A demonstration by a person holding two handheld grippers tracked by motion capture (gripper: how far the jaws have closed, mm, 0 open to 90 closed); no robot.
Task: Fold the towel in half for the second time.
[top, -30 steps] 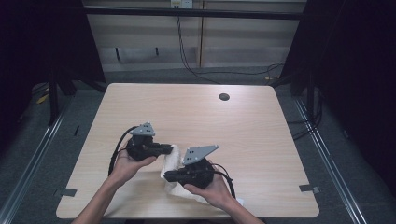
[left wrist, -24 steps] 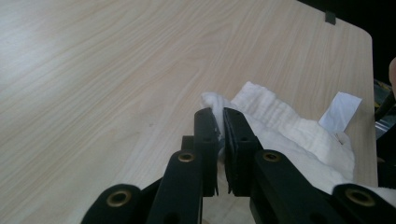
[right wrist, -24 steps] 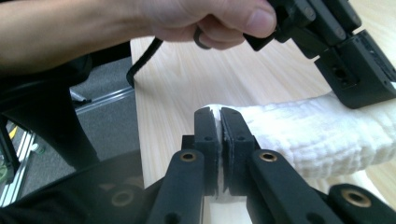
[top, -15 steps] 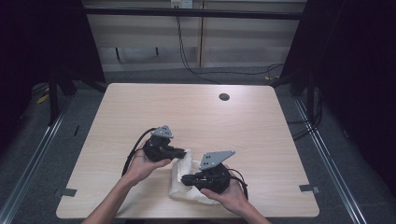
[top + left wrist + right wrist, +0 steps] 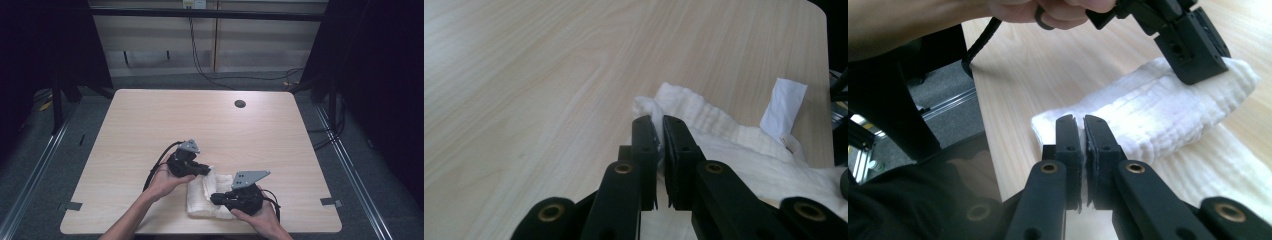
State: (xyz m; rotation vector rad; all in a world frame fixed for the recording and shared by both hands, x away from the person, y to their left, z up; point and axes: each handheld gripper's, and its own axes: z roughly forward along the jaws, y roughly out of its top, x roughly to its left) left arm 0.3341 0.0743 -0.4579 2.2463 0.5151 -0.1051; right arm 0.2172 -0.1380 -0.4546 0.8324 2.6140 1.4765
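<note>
We see a white folded towel [image 5: 209, 196] lying on the near part of the light wooden tabletop [image 5: 150, 120], a little right of its middle. Our left tongs [image 5: 204, 170] sit at the towel's far left corner, and in the left gripper view [image 5: 658, 134] they are clamped on a pinch of that corner's cloth. Our right tongs [image 5: 215, 198] lie at the towel's near edge; in the right gripper view [image 5: 1082, 131] their jaws are pressed together on the edge of the folded cloth. A white label [image 5: 783, 104] sticks out from the towel's far side in the left gripper view. A small dark round hole [image 5: 240, 104] sits in the far tabletop, well apart from the towel.
</note>
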